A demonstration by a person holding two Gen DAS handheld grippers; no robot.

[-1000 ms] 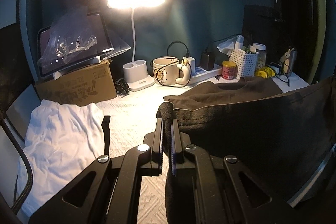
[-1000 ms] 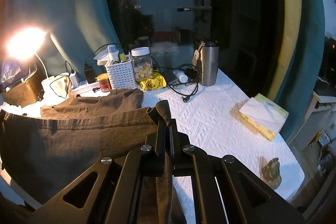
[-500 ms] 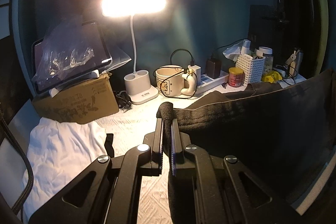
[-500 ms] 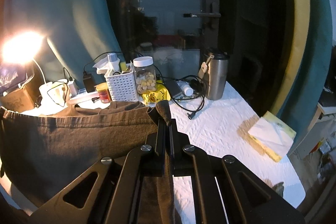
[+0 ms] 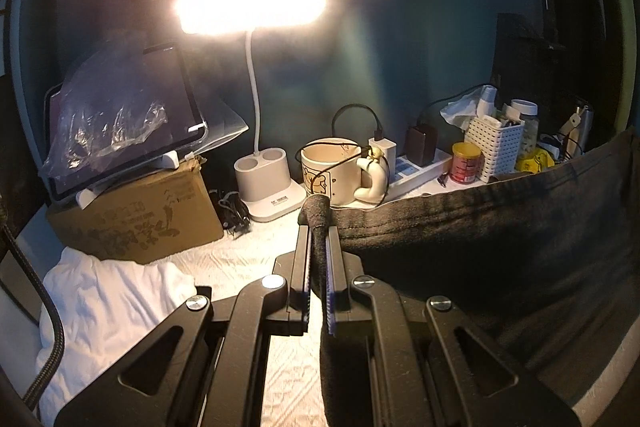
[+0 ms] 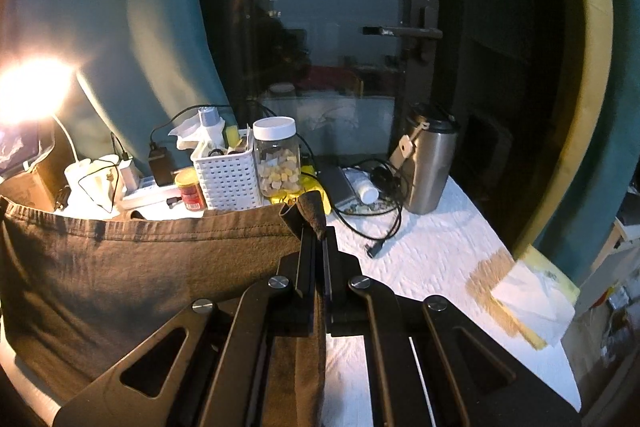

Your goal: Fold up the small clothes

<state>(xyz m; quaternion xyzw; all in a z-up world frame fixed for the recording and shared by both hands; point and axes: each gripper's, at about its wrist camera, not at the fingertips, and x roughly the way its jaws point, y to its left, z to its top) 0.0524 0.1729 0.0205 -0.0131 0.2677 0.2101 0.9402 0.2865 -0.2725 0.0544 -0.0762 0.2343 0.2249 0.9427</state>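
- Pinching one hem corner each: left gripper, right gripper, jaws clamped on dark garment
- Hem stretched taut between them above white tablecloth, probably for folding over; lower part unseen

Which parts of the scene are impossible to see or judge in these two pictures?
- Left wrist view: the dark grey cloth garment hangs in front of the table's right side and hides it.
- Right wrist view: the same garment hides the table's left part; its lower hem is cut off by the picture edge.
- Left wrist view: glare from the white desk lamp washes out the wall behind it.
- Both views: print on the small red tin is too small to read.
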